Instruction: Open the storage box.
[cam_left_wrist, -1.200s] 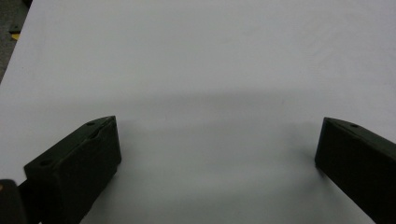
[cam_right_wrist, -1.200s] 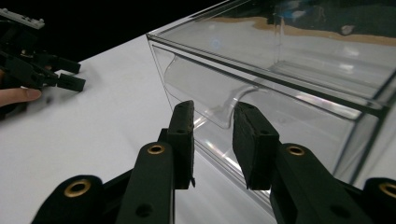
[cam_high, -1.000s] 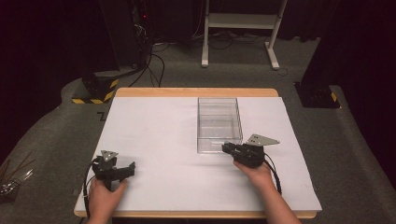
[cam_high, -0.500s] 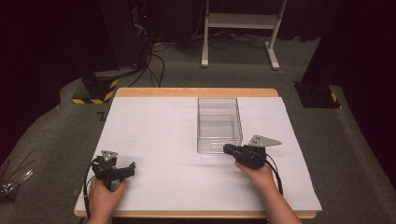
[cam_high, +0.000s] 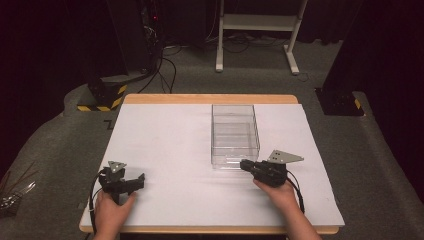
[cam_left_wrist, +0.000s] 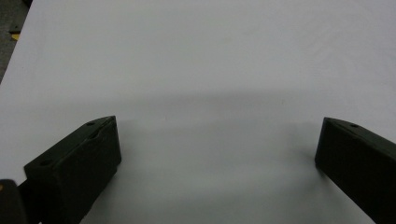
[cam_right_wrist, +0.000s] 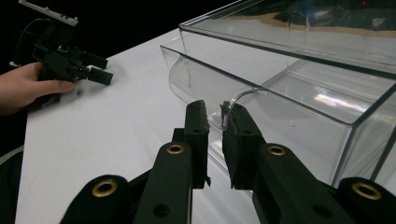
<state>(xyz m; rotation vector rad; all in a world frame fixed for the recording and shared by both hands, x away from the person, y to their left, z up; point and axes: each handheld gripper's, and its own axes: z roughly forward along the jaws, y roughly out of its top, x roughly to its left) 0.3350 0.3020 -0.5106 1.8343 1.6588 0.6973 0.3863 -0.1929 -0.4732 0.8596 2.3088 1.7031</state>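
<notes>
My right hand-held gripper (cam_right_wrist: 215, 114) is clamped on the near lip of the clear box (cam_high: 235, 134). My left hand-held gripper (cam_left_wrist: 217, 144), well apart, rests on the table (cam_high: 165, 135), jaws spread.

surface: a wooden table (cam_high: 210, 99) with a white sheet (cam_high: 170, 150) spread over nearly all of its top; bare wood shows along the far edge and the near edge.
on the sheet, right of the middle: a clear plastic box (cam_high: 234, 135), open-topped, its long side running away from the person.
near left corner: the left gripper (cam_high: 131, 181) resting on the sheet.
near right: the right gripper (cam_high: 246, 165) at the box's near end.
</notes>
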